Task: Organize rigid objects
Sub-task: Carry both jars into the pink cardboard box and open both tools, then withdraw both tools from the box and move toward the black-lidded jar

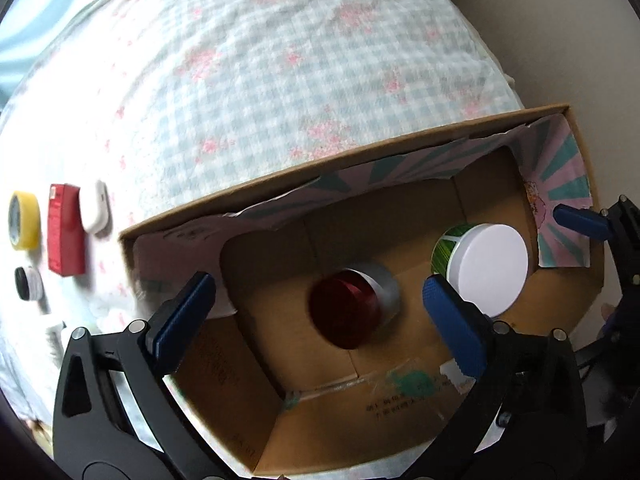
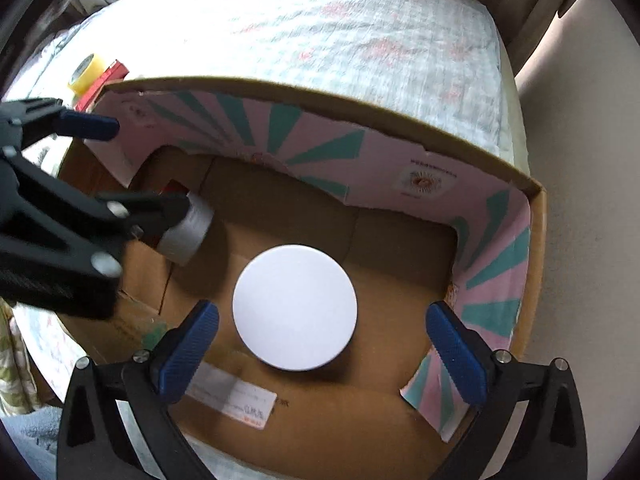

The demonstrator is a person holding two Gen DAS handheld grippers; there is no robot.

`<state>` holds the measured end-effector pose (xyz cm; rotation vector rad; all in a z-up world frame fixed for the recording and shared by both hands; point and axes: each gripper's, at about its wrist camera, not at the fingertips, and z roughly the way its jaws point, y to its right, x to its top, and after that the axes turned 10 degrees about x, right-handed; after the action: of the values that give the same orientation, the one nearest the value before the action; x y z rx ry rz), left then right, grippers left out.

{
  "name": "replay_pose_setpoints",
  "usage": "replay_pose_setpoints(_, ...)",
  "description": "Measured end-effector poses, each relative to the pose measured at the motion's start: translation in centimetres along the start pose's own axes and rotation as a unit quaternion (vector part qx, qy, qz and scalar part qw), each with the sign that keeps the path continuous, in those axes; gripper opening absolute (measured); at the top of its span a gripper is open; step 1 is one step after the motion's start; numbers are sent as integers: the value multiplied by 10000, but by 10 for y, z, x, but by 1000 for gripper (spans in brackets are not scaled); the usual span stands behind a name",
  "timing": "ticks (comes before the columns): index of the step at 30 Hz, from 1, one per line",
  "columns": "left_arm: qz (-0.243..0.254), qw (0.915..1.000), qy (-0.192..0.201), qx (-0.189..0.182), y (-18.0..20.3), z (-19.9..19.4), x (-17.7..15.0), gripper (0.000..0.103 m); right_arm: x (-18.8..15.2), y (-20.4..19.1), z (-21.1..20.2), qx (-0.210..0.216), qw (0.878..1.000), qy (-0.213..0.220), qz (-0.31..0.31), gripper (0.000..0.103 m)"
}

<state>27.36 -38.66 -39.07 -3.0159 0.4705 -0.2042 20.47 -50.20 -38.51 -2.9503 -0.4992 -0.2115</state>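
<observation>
Bed's left edge: yellow tape roll (image 1: 24,220), red carton (image 1: 64,230), white case (image 1: 95,206) are waiting unsorted. Left gripper (image 1: 316,312) is hovering, jaws apart, over the red-lidded can (image 1: 346,312) in the cardboard box (image 1: 360,152). It's standing upright, axis vertical (likely just dropped). Right gripper (image 2: 320,344) is hanging with jaws wide either side of the white-lidded tub (image 2: 295,307), also upright, touching neither pad.

Soft daylight, both views. Checked bedspread (image 2: 320,20) overexposed at far left in right-wrist view. Cardboard box (image 1: 400,136) interior dimmer; white-lidded jar (image 2: 295,307) casts soft shadow. Strong fisheye bending, dark corner vignette, slight motion blur.
</observation>
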Motion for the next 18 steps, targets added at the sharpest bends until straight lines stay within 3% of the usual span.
replay_pose_setpoints(18, 0, 9991, 398, 130, -19, -51, -19, 103, 3, -15, -39, -116, 9996, 31, 246, 103)
